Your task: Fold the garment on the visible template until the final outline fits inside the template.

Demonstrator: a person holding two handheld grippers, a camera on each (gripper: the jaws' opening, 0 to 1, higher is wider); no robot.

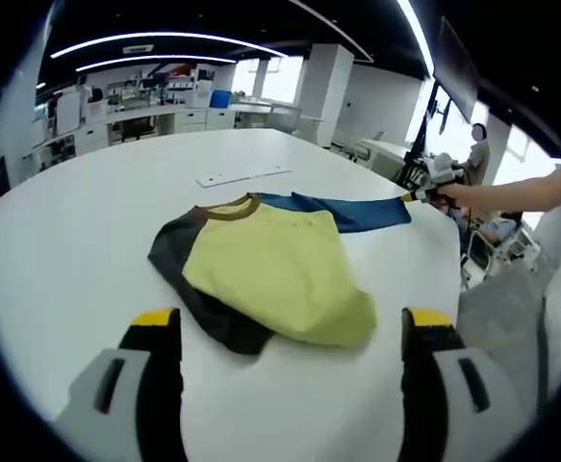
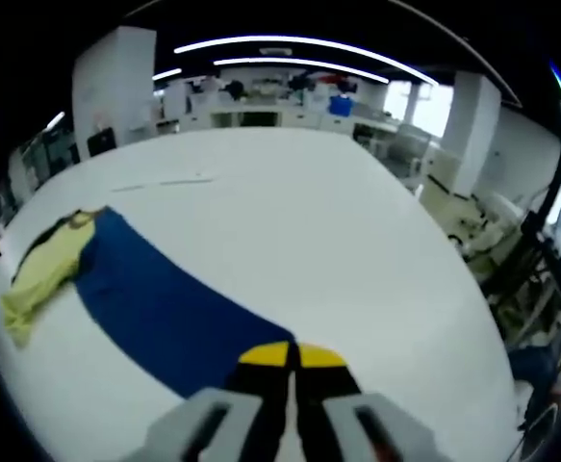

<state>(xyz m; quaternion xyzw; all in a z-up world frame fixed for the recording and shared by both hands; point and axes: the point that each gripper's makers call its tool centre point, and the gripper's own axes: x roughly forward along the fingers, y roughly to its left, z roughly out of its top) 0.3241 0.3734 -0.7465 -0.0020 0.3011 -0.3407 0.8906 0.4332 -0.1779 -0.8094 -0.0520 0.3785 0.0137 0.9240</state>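
The left gripper (image 1: pixel 292 337) hovers with its jaws spread just short of the crumpled yellow, black and blue T-shirt (image 1: pixel 270 265) on the round white table (image 1: pixel 88 241). Farther off, the right gripper (image 2: pixel 291 358), jaws closed, appears to pinch the stretched blue cloth. Judged: an early fold; next lay the blue part over. A pale flat strip (image 1: pixel 243 176) lies beyond.

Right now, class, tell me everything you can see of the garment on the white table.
The garment is a soft cloth shirt: yellow-green body, brown collar, dark sleeve, blue part. It lies partly folded and rumpled on the white table. The blue part is stretched out flat to the right gripper, shut on its end. The left gripper hangs open before it.
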